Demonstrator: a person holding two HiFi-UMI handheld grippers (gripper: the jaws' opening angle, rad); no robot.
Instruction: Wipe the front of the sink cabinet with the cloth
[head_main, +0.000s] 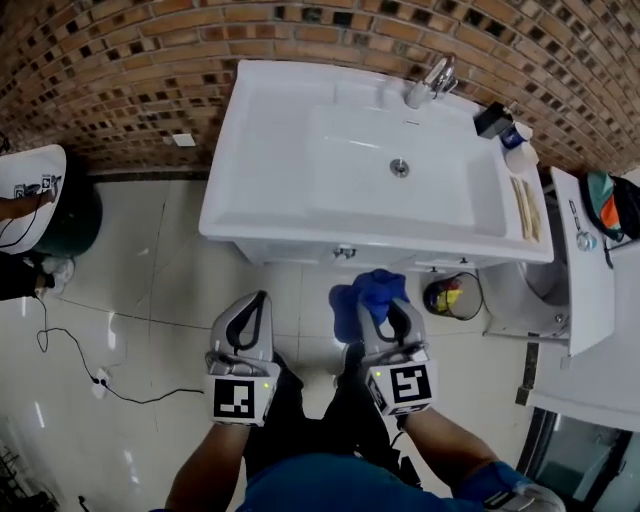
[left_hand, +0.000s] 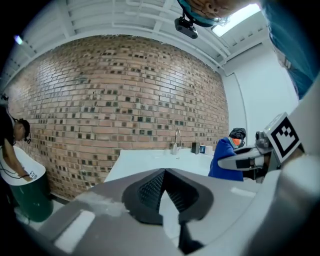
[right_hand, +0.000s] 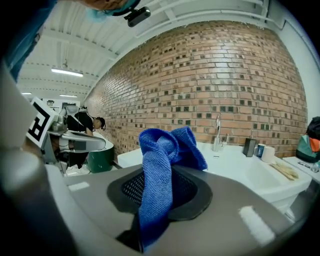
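Observation:
The white sink cabinet (head_main: 300, 249) stands against a brick wall, its front facing me. My right gripper (head_main: 390, 304) is held just short of that front, below the basin, and is shut on a blue cloth (head_main: 371, 291). The cloth (right_hand: 165, 150) bunches up between the jaws of the right gripper (right_hand: 164, 172) and hangs down over them. My left gripper (head_main: 254, 298) hovers beside it on the left, over the floor, apart from the cabinet. In its own view the left gripper (left_hand: 164, 173) has its jaws together with nothing between them.
A faucet (head_main: 432, 79), bottles (head_main: 505, 128) and a pair of gloves (head_main: 525, 207) sit on the sink top. A small bin (head_main: 452, 297) stands under the cabinet's right end. White fixtures (head_main: 578, 285) crowd the right side. A green stand (head_main: 72, 216) and a cable (head_main: 70, 345) are on the left.

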